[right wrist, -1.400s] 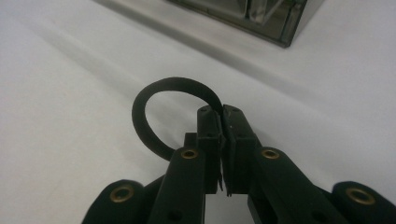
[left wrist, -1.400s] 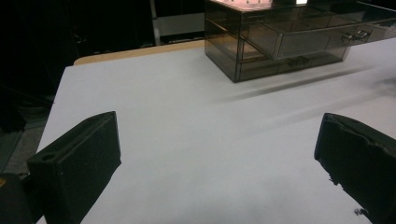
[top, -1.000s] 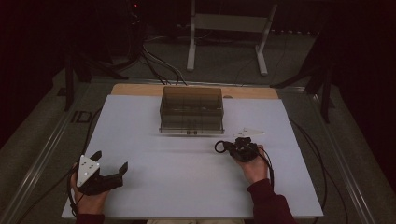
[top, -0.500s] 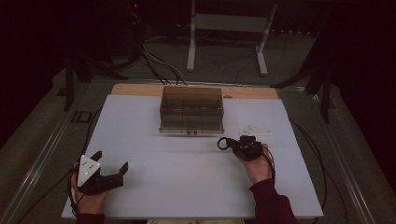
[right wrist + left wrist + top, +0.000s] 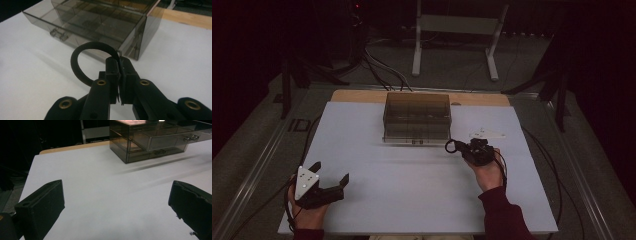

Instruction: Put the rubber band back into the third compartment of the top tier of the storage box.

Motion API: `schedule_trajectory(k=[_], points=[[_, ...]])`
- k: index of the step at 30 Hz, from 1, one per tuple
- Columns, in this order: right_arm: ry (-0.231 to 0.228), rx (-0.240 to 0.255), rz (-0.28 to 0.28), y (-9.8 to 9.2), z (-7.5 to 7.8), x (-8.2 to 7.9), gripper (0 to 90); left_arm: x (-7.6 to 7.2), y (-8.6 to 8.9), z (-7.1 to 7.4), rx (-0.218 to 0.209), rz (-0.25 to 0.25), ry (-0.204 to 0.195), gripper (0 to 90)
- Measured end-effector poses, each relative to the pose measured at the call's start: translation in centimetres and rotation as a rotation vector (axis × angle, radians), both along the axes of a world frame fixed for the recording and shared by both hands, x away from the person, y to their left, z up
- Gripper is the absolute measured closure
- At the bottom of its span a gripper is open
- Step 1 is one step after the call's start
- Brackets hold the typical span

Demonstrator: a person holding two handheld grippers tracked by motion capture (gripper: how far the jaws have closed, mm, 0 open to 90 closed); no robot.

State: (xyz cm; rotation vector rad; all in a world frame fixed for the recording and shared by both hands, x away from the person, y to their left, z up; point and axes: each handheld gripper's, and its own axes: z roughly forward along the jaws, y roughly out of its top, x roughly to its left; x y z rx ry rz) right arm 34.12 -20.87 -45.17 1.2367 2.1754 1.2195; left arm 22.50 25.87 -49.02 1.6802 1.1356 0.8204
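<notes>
While our right gripper [image 5: 120, 75] pinches the black ring [image 5: 82, 62] before the drawer box [image 5: 417, 119] at twelve o'clock, we should approach slowly; our left gripper [image 5: 329, 182] waits with jaws wide, empty, on the worktop [image 5: 412, 190]

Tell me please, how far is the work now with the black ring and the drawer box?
Done: the right tongs are shut on the black ring and hold it just in front of the smoky drawer box, whose upper drawer is pulled open. In hand: carrying the ring. Probably left: placing it in the drawer and closing it. The left tongs rest open near the table's front edge.
</notes>
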Motion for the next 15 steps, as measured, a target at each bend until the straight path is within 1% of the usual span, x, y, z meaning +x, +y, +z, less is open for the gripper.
schedule_trajectory(k=[8,15], points=[[-0.030,-0.007,0.006,0.5,1.5,0.6,87.8,0.0,0.0,0.0,0.001,-0.001,0.001,1.1],[-0.041,-0.009,0.008,1.0,2.4,1.4,87.8,0.0,0.0,0.0,0.003,-0.001,0.000,1.1]])
